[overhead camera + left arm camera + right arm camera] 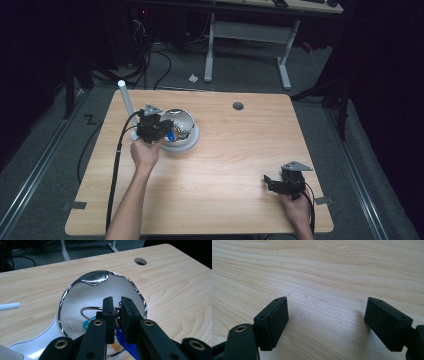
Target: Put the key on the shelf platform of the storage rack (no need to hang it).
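Steel bowl (100, 293): shiny, scalloped rim, small colourful items inside.

I count one wooden table (225, 165) in front of me. On it stands one shiny metal bowl (182, 120), on one white base (192, 142), and one white rod (126, 100) rises beside it. Inside the bowl I see some small things; one blue piece (125, 343) and one bent metal wire (87, 311) are clear, the rest I cannot count. There is one round hole (238, 106) in the table. I hold two grippers, the left gripper (117, 315) and the right gripper (324, 322), with two black jaws each.
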### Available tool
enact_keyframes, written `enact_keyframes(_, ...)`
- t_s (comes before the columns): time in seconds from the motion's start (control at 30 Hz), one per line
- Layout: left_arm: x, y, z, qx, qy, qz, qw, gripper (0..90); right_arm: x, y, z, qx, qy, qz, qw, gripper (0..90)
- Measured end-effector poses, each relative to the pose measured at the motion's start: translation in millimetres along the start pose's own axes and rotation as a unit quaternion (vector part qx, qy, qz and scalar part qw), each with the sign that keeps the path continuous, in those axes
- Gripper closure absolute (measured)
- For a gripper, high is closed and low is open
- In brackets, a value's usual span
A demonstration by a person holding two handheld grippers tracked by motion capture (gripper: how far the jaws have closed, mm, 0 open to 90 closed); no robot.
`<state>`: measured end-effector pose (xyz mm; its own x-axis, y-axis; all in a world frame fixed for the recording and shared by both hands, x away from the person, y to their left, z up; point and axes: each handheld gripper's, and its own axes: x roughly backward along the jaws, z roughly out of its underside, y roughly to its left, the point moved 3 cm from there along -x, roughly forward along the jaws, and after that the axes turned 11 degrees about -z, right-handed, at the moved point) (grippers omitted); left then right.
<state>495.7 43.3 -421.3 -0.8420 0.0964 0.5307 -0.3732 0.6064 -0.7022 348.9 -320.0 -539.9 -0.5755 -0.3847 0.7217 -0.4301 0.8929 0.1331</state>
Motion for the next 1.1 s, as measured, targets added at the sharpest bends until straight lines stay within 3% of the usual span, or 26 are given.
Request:
enact_keyframes(0.43,-19.6,10.7,6.7,0.008,0.004,-0.027,0.9996,83.7,0.0,0.0,0.0,0.000,0.000,0.000,1.0000,19.3)
enact_keyframes(1.1,-41.1,19.6,0.2,0.024,0.001,-0.060,0.9979,83.3,0.0,0.0,0.0,0.000,0.000,0.000,1.0000,19.3)
